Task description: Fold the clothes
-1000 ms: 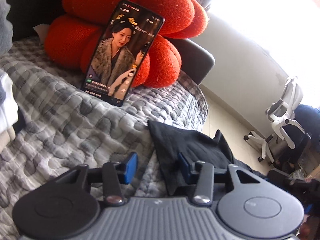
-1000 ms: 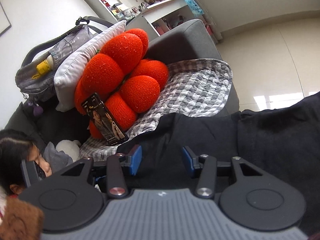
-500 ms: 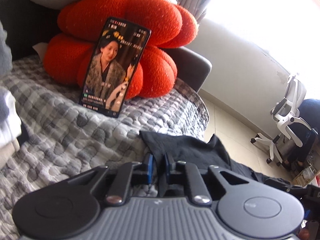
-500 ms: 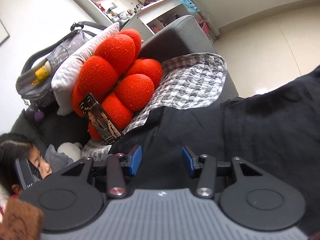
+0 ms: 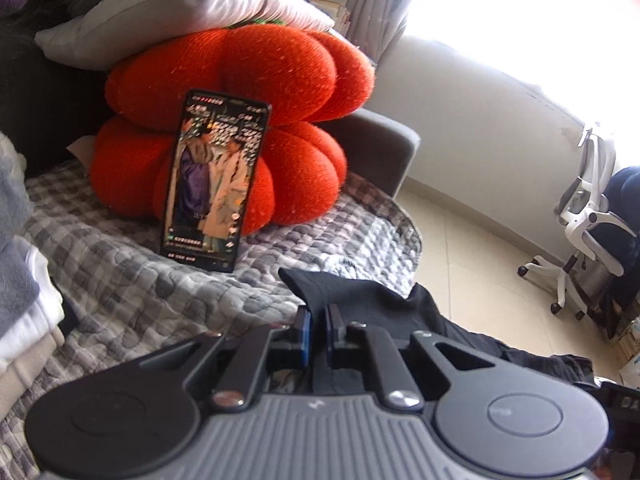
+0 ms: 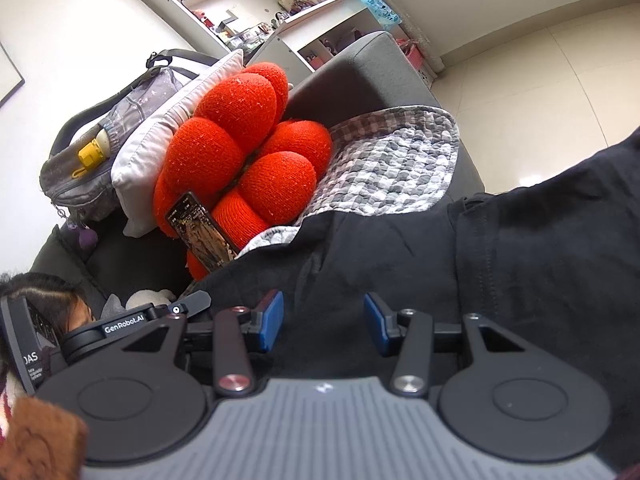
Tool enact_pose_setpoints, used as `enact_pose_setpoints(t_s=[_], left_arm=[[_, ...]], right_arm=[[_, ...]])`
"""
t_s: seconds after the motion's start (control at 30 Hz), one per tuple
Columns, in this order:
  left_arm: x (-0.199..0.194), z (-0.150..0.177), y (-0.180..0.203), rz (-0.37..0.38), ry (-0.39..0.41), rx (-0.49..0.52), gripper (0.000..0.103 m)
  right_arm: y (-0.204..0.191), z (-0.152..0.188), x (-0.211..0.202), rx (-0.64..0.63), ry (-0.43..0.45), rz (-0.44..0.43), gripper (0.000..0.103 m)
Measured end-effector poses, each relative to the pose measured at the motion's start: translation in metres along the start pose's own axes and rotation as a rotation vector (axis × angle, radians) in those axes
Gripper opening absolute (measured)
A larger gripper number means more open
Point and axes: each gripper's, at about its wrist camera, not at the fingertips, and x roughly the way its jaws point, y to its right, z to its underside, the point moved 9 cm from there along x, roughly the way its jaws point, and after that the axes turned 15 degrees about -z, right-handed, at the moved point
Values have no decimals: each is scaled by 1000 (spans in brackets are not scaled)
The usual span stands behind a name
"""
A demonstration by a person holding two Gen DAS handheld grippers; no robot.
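Pinching black garment (image 5: pixel 360 300) edge, left gripper (image 5: pixel 318 330) has pads pressed together over the grey quilt (image 5: pixel 120 288); phone (image 5: pixel 214 180) leans on orange cushion (image 5: pixel 280 92). Right gripper (image 6: pixel 323 322) spread wide w/ garment (image 6: pixel 500 264) beneath, nothing held.

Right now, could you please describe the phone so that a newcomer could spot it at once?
Find the orange cushion on the checked quilt covering the sofa. The phone stands upright against its front, base on the quilt. It is the only flat, dark slab there, its lit screen showing a video.
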Motion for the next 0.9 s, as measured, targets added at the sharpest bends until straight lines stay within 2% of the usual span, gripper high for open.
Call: enact_pose_setpoints(t_s=[0.17, 0.27, 0.3, 0.33, 0.5, 0.6, 0.7, 0.73, 0.9], left_arm=[[22, 4, -14, -8, -36, -50, 7], [34, 9, -21, 14, -83, -100, 21], [36, 10, -23, 22, -95, -118, 30], [37, 10, -23, 31, -91, -127, 34], [42, 9, -19, 47, -62, -125, 34], [47, 6, -20, 59, -36, -140, 32], [47, 3, -20, 67, -10, -148, 10], [47, 2, -20, 68, -1, -149, 6], [32, -10, -19, 56, 71, -145, 2]], right_arm=[[2, -1, -1, 13, 7, -2, 49], [2, -1, -1, 17, 6, 0, 49], [3, 0, -1, 18, 5, 1, 49], [3, 0, 0, 19, 4, 2, 49], [5, 2, 1, 23, -6, 8, 49], [5, 4, 2, 23, -12, 8, 49], [5, 5, 3, 21, -17, 8, 49], [5, 5, 3, 21, -17, 8, 49], [6, 5, 3, 26, -15, 8, 49]])
